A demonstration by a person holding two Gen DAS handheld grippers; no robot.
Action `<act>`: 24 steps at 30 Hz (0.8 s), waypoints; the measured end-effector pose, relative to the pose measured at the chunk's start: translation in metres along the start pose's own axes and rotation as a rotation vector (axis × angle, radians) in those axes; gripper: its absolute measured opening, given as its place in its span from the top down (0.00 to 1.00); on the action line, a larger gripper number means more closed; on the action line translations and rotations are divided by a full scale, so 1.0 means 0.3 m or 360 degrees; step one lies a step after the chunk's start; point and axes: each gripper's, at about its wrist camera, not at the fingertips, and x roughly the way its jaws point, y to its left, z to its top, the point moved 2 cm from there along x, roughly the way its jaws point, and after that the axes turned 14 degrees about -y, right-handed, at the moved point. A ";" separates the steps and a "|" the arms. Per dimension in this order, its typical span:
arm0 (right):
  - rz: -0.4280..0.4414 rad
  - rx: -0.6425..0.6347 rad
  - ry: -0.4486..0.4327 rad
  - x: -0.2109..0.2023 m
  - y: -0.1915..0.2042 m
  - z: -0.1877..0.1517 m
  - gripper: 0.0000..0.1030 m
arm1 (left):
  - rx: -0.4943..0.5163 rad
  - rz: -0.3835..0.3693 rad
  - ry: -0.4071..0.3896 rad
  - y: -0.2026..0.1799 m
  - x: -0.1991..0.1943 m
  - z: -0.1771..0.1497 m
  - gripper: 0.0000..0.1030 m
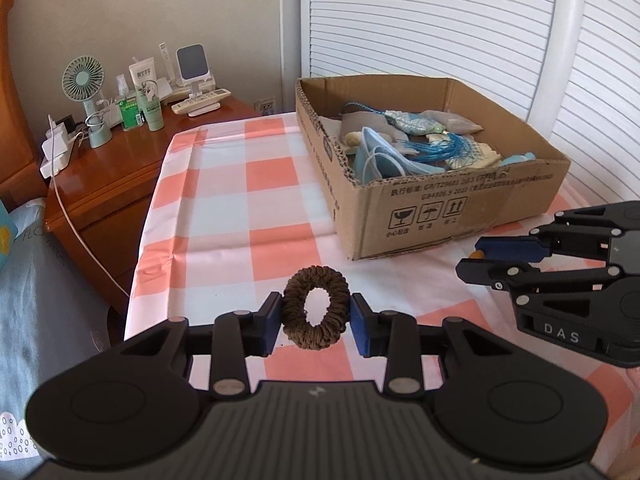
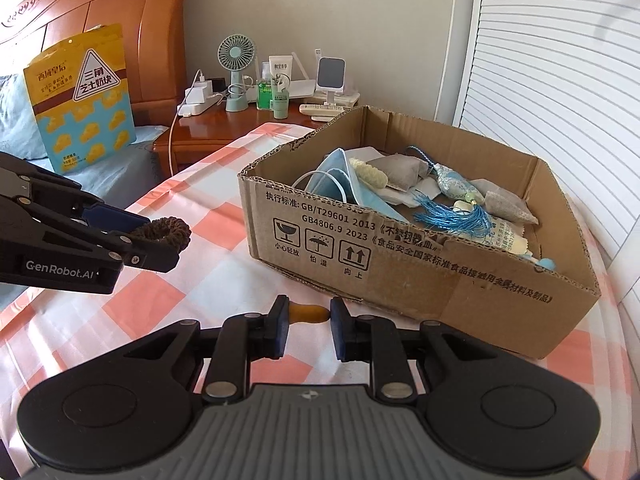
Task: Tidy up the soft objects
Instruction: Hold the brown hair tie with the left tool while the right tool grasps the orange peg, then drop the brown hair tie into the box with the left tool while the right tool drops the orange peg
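My left gripper (image 1: 316,314) is shut on a brown hair scrunchie (image 1: 316,308) and holds it above the checked tablecloth; it also shows in the right wrist view (image 2: 160,236) with the scrunchie (image 2: 166,232). My right gripper (image 2: 308,316) is shut on a small orange soft piece (image 2: 309,313) just in front of the cardboard box (image 2: 440,280). The right gripper also shows in the left wrist view (image 1: 476,258). The box (image 1: 460,204) holds blue face masks (image 1: 380,156), grey pouches and a blue tassel (image 2: 460,216).
A pink and white checked cloth (image 1: 224,200) covers the table. A wooden nightstand (image 1: 120,160) at the left carries a fan (image 1: 86,92), bottles and chargers. A yellow snack bag (image 2: 80,96) leans on the bed. White slatted doors (image 1: 440,20) stand behind the box.
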 end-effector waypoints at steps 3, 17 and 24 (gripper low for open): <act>0.0008 -0.0021 -0.0006 -0.039 -0.006 0.016 0.75 | 0.0024 -0.0058 -0.0010 -0.011 -0.034 0.021 0.66; -0.0095 -0.0091 -0.0130 -0.205 -0.114 0.144 0.75 | 0.0122 -0.0297 -0.0245 -0.124 -0.069 0.255 0.66; -0.0193 -0.0073 -0.0145 -0.232 -0.203 0.164 0.75 | 0.0123 -0.0419 -0.0311 -0.242 0.068 0.377 0.54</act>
